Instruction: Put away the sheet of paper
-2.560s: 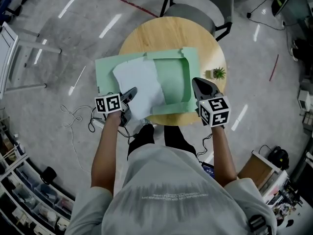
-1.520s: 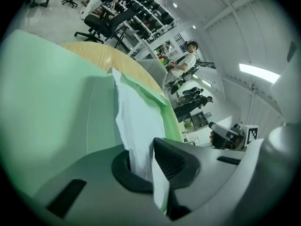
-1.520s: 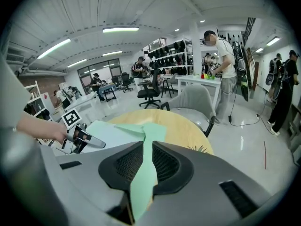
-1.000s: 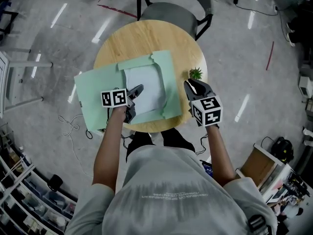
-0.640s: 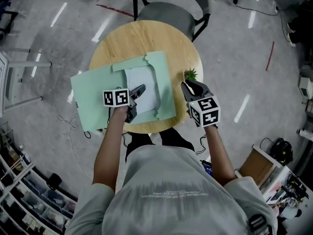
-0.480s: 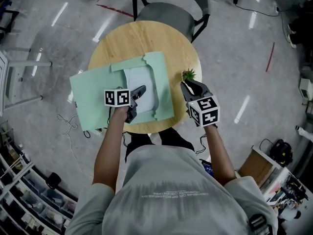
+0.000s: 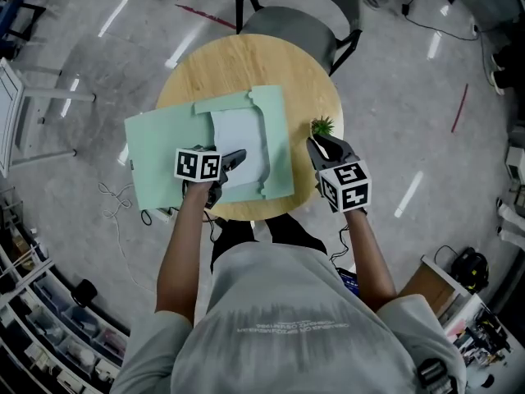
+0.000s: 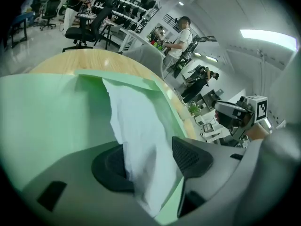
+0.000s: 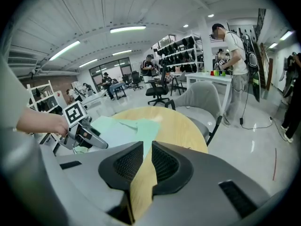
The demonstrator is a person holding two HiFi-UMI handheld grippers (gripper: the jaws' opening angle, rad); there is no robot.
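Observation:
A white sheet of paper (image 7: 242, 138) lies inside an open green folder (image 7: 164, 158) on a round wooden table (image 7: 254, 64), tucked under the folder's flaps. My left gripper (image 7: 234, 161) is at the sheet's near edge. In the left gripper view its jaws (image 8: 150, 161) are opening and stand wide apart. The paper (image 8: 136, 126) runs between them, with the right pad clear of it. My right gripper (image 7: 321, 144) hovers off the folder's right edge near a small plant (image 7: 321, 125). Its jaws (image 9: 146, 161) are shut with nothing between them.
A grey chair (image 7: 299, 11) stands at the table's far side. The folder's left half overhangs the table edge. Cables lie on the floor at the left. People and shelving stand in the room beyond the table.
Since the earliest frame the sheet has moved from the folder's left half to under the flaps on the right. Over the last second both grippers have barely moved.

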